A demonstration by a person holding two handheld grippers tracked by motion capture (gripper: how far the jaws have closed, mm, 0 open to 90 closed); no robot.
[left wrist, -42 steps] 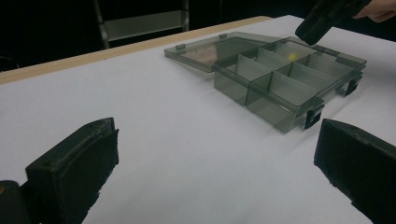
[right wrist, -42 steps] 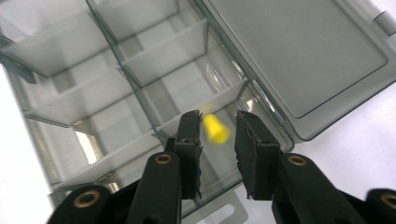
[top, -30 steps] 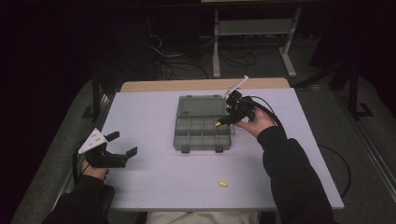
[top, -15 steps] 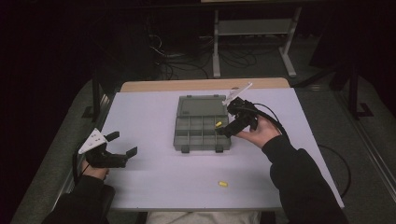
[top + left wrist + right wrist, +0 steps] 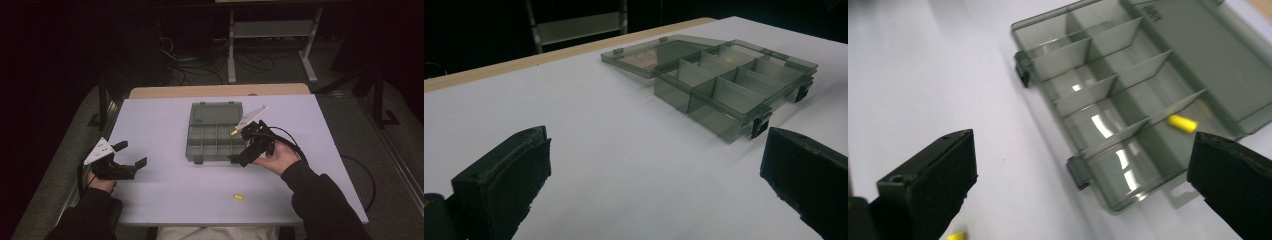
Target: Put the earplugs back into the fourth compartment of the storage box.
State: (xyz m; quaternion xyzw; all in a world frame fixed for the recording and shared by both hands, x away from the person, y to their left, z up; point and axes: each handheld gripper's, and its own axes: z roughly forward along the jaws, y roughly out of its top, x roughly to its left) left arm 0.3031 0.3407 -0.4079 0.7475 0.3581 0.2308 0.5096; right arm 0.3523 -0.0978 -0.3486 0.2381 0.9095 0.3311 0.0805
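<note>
Two small yellow capsules (image 5: 239,197), light, smooth and likely to roll, best pinched across the middle: one lies in the open organiser box (image 5: 215,140) (far-right compartment), one (image 5: 1183,123) on the table (image 5: 160,190); right gripper (image 5: 246,145), jaws just opened wide, and left gripper (image 5: 131,154) both gape empty

My table (image 5: 165,200) is the one bright patch from above; the room behind it sinks into near black, with faint cables and a stand showing. Light falls from overhead, so shadows under my hands are soft and short. In my right gripper view the organiser box (image 5: 1108,95) carries white glare streaks on its floor, and the picture is slightly smeared. In both gripper views my near jaws are soft and grainy.
</note>
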